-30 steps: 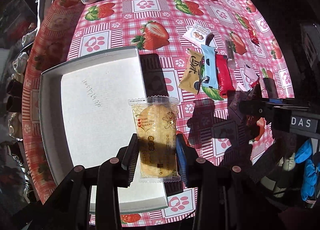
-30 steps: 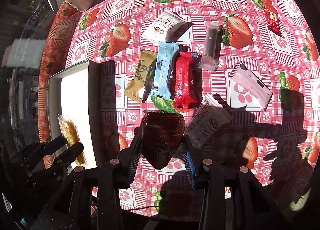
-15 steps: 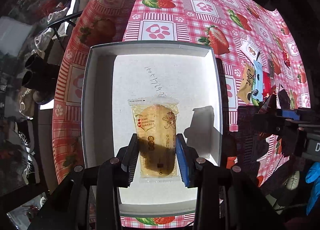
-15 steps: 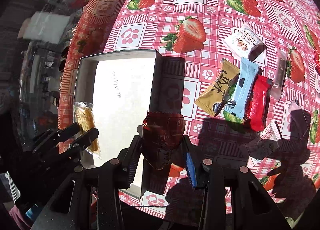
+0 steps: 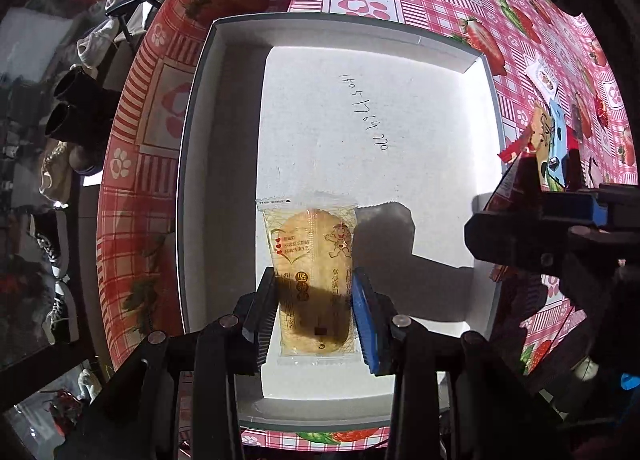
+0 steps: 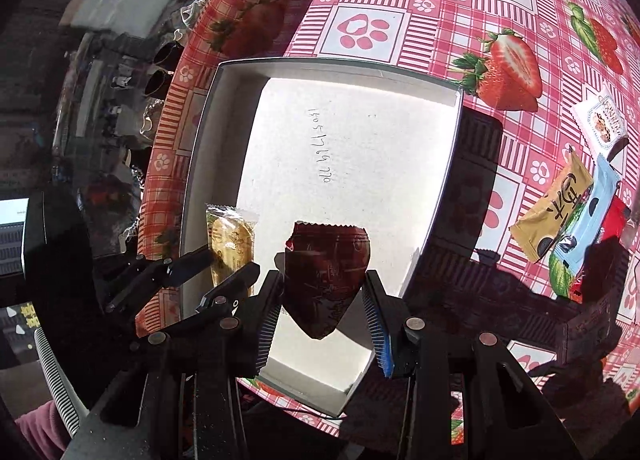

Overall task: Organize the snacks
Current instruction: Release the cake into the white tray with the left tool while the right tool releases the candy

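My left gripper [image 5: 314, 300] is shut on a clear yellow cracker packet [image 5: 312, 260] and holds it over the near part of the white box [image 5: 224, 35]. The packet [image 6: 232, 244] and left gripper [image 6: 218, 266] show in the right wrist view at the box's left side. My right gripper [image 6: 324, 300] is shut on a dark red snack packet [image 6: 326, 272] above the box's [image 6: 452, 163] near half. In the left wrist view the right gripper [image 5: 532, 211] sits at the box's right wall.
On the strawberry tablecloth [image 6: 400, 11] right of the box lie a tan packet [image 6: 554, 207], a light blue packet [image 6: 592, 219], a red one [image 6: 614, 219] and a white cracker packet [image 6: 600, 123]. The table edge [image 5: 132, 139] runs left of the box, with shoes [image 5: 56, 240] on the floor below.
Both grippers have moved left from the loose snacks to over the white box, each still holding its packet. The box now fills both views.
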`<state>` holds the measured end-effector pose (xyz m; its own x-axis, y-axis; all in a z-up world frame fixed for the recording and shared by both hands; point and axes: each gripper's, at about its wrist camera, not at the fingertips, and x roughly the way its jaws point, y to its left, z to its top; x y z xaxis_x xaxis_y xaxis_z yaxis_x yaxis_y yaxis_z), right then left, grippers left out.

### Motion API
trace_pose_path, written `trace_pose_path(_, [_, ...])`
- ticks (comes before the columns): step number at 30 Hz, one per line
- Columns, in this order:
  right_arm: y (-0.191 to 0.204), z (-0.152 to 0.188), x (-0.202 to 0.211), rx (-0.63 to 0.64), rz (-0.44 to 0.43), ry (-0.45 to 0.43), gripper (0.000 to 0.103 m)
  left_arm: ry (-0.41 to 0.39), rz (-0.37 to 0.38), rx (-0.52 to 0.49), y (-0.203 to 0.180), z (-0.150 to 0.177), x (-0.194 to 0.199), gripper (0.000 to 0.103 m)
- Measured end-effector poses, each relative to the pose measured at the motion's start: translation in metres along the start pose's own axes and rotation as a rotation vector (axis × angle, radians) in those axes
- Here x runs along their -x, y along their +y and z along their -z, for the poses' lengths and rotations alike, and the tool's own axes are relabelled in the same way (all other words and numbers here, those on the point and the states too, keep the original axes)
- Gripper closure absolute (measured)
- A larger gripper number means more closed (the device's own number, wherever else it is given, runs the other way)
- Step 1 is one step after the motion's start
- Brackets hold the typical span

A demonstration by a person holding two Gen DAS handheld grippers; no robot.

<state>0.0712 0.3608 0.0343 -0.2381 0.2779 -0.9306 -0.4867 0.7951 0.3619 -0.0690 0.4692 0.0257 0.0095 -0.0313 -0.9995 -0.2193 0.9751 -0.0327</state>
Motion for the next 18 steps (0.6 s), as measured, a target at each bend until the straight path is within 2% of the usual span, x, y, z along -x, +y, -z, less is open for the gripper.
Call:
trace_pose_path(5, [0.003, -0.008, -0.01, 0.005, 0.003, 0.021, 0.061, 0.011, -0.019, 0.009, 0.004, 0.005, -0.005, 0.063])
trace_pose_path(7, [0.004, -0.006, -0.01, 0.005, 0.003, 0.033, 0.058, 0.011, -0.021, 0.009, 0.005, 0.006, -0.004, 0.056])
trace_pose_path(8, [0.005, -0.005, -0.012, 0.003, 0.001, 0.037, 0.058, 0.017, -0.02, 0.01, 0.005, 0.007, -0.005, 0.043])
trace_pose_path(9, [0.003, -0.005, -0.011, -0.001, 0.0, 0.04, 0.053, 0.019, -0.023, 0.009, 0.005, 0.008, -0.005, 0.03])
trace_pose_path(10, [0.001, -0.005, -0.01, -0.006, 0.004, 0.041, 0.043, 0.013, -0.023, 0.019, 0.005, 0.009, -0.004, 0.026])
trace_pose_path(11, [-0.001, -0.004, -0.009, -0.011, 0.027, 0.036, 0.027, 0.013, -0.025, 0.025, 0.006, 0.01, -0.003, 0.023])
trace_pose_path(12, [-0.005, -0.002, -0.006, -0.016, 0.044, 0.027, 0.017, 0.016, -0.027, 0.025, 0.005, 0.011, -0.003, 0.023])
trace_pose_path(14, [-0.015, 0.001, -0.002, -0.043, 0.047, 0.019, 0.01, 0.03, -0.033, 0.015, 0.0, 0.011, -0.004, 0.023])
trace_pose_path(15, [-0.02, 0.002, 0.0, -0.059, 0.055, 0.016, 0.001, 0.034, -0.036, 0.008, -0.005, 0.011, -0.003, 0.023])
trace_pose_path(18, [-0.04, 0.006, 0.008, -0.105, 0.073, -0.003, 0.001, 0.035, -0.038, -0.026, -0.019, 0.012, 0.001, 0.023])
